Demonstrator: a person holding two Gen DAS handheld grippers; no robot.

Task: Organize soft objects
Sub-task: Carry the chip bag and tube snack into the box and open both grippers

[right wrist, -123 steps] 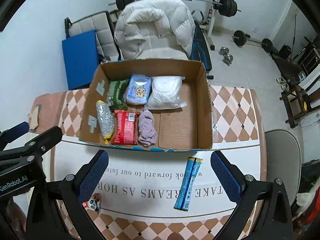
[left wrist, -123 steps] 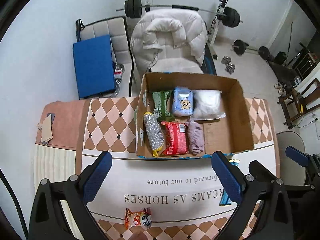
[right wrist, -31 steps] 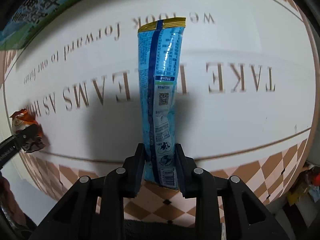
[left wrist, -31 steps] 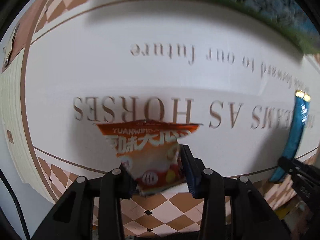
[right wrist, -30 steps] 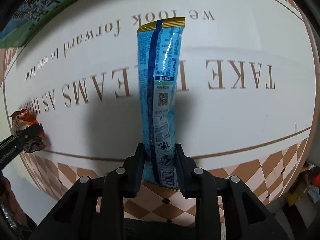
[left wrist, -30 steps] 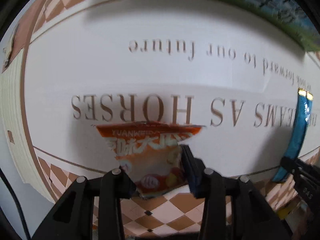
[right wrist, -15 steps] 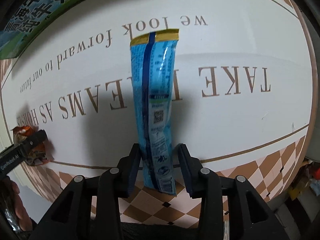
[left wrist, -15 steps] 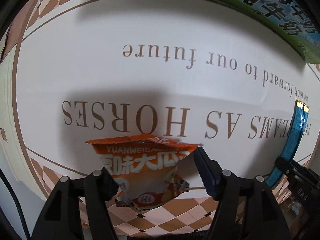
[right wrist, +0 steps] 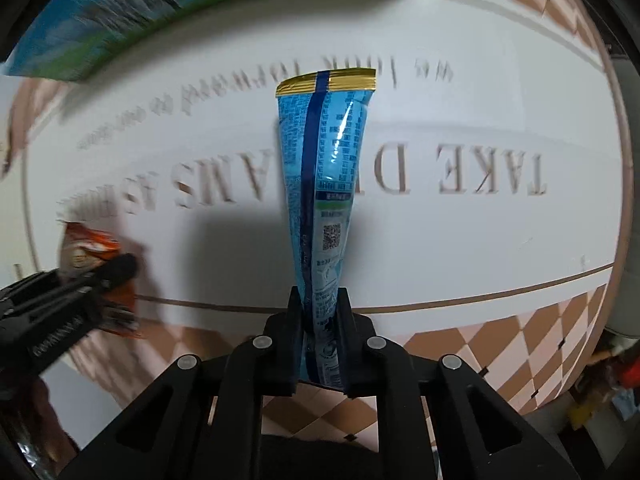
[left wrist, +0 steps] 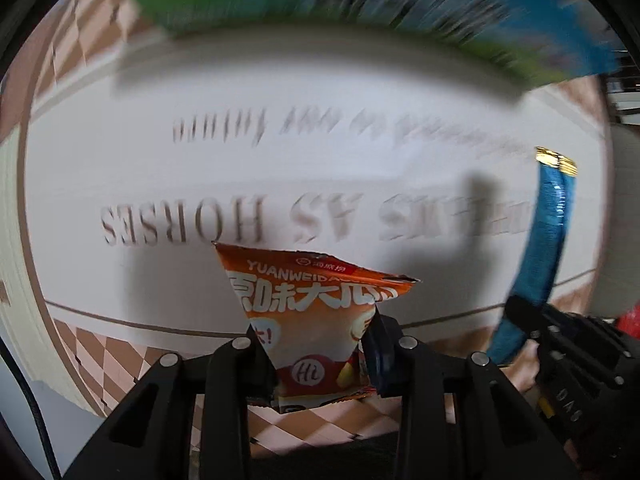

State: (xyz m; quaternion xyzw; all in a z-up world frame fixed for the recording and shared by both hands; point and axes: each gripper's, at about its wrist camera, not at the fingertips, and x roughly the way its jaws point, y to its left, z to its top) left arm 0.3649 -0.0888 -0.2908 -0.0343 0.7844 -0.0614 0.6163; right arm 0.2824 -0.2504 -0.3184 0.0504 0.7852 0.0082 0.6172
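Your left gripper (left wrist: 320, 354) is clamped on the crinkly orange snack packet (left wrist: 316, 312) and your right gripper (right wrist: 320, 332) on the long glossy blue sachet (right wrist: 324, 184), both light, limp and slippery film, pinched at their lower ends above the lettered tablecloth (right wrist: 480, 120).

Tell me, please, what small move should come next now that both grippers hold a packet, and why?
Probably carry both forward to the box: the left gripper is shut on the orange snack packet, and the right gripper on the blue packet.
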